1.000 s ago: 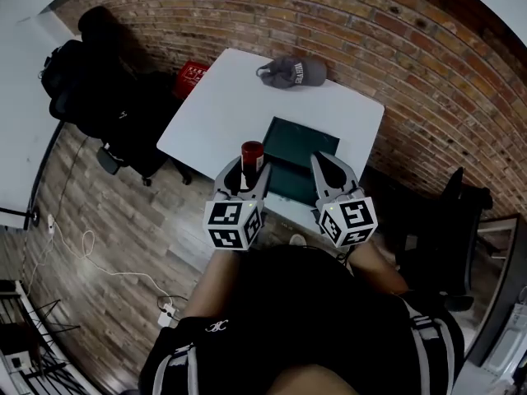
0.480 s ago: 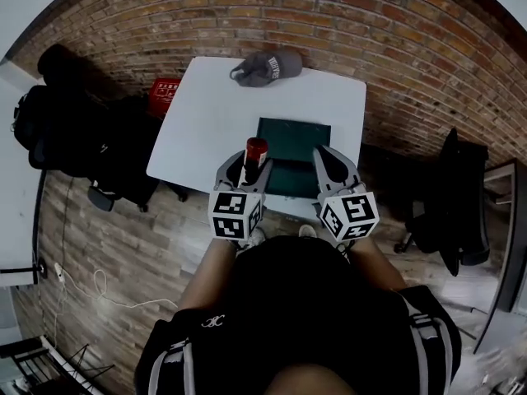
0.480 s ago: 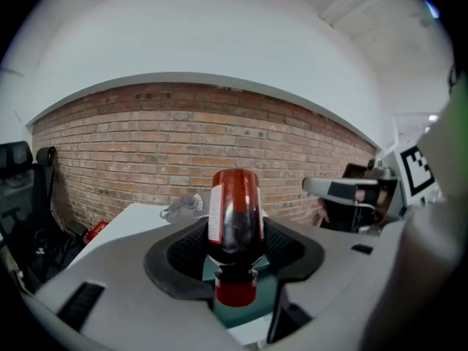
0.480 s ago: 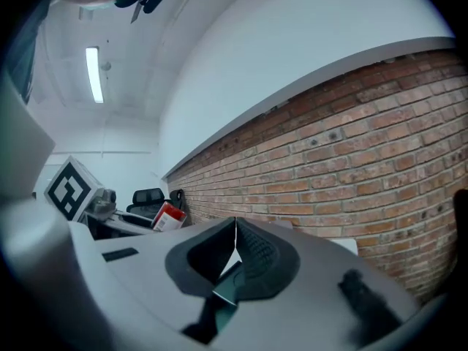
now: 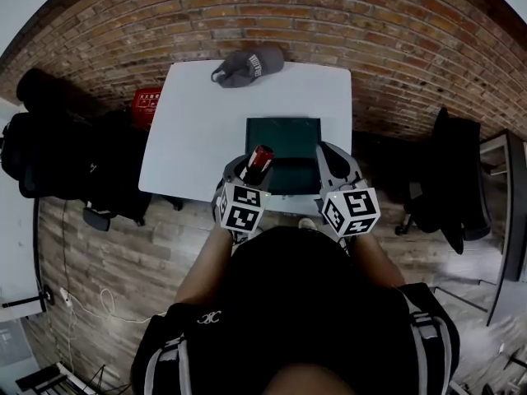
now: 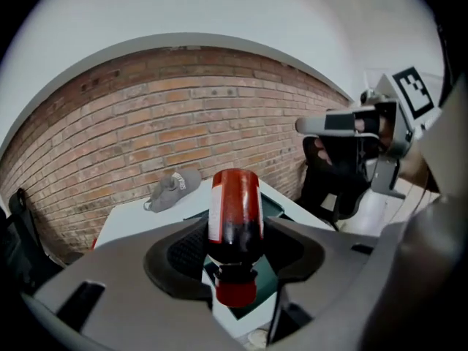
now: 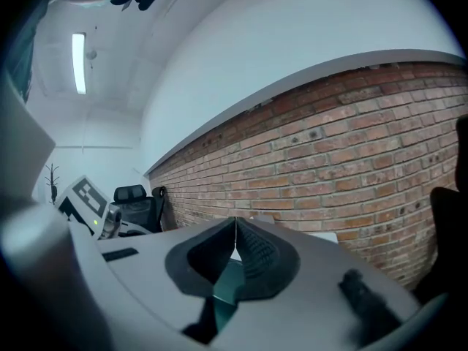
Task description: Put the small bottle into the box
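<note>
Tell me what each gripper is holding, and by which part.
Left gripper: the small bottle, fingers clamped on its dark body near the neck, red cap towards the camera. Right gripper: nothing, fingers closed together.

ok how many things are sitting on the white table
2: a grey cap at the far edge, the dark green box near the front edge. The near edge is partly hidden.
</note>
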Demonstrator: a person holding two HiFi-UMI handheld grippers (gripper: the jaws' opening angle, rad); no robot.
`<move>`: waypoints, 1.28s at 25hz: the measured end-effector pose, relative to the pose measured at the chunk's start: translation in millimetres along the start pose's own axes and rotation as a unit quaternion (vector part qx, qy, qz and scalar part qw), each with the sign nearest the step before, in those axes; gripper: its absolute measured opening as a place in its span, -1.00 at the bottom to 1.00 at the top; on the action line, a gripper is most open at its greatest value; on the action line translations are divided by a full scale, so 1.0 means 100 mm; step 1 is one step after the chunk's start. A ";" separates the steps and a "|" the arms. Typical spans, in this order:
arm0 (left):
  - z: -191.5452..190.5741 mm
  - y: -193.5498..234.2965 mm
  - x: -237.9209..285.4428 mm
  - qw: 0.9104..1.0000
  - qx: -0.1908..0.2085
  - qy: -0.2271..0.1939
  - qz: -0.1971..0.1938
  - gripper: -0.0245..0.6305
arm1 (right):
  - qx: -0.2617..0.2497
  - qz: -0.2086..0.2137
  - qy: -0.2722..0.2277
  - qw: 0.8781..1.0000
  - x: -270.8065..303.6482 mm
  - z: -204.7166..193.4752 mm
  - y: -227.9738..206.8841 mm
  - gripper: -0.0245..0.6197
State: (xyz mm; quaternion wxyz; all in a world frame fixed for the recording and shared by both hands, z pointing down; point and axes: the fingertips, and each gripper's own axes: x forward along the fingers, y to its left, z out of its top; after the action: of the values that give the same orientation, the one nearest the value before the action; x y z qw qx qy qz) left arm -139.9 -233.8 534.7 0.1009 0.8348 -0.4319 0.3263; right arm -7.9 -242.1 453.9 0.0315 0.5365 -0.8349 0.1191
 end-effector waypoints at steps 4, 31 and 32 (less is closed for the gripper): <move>-0.15 -0.10 0.21 0.997 0.069 0.035 -0.006 -0.23 | 0.003 -0.023 0.000 1.000 -0.05 -0.01 -0.12 -0.83; -1.14 -0.48 1.04 0.949 0.196 0.234 -0.073 -0.23 | 0.042 -0.150 0.025 0.988 -0.86 -0.34 -0.63 -0.83; -1.17 -0.46 1.06 0.948 0.197 0.238 -0.073 -0.23 | 0.042 -0.151 0.025 0.987 -0.87 -0.34 -0.64 -0.83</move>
State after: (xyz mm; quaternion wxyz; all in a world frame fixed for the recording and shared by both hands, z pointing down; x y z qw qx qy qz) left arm -113.0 -222.2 696.3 0.0579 0.7652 -0.2608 0.5857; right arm 83.8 -182.5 481.8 0.0477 0.6540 -0.7376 0.1613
